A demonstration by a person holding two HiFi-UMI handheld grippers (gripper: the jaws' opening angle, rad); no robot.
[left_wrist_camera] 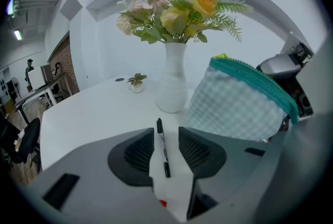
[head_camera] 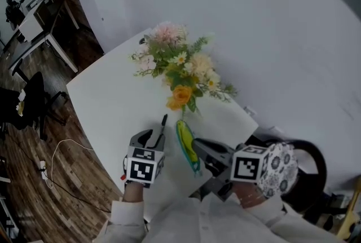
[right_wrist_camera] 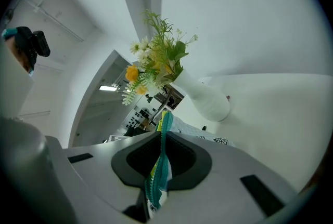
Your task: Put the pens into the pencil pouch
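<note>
I am on the picking-up step. My left claw (left_wrist_camera: 167,146) is open, about as wide as a fat marker. The black pen (left_wrist_camera: 163,147) lies flat on the white table (left_wrist_camera: 93,108), right in the gap between the two pads. The pads are not touching it, so I do not have the pen yet. The pen points away from me, toward the white vase (left_wrist_camera: 173,80) with the flowers (left_wrist_camera: 171,15).

My right claw (right_wrist_camera: 161,158) is pinched tight on the pouch (right_wrist_camera: 158,176). It has hold of the teal zipper edge. The checked pouch hangs up off the table, just to the right of my left claw, with the zipper edge on top. I cannot tell if the mouth is open wide enough.

I think the next move goes like this. My left claw squeezes the pen near its middle, so it does not tip. Then it lifts the pen and turns one end toward the zipper. My right claw must keep the pouch steady.
</note>
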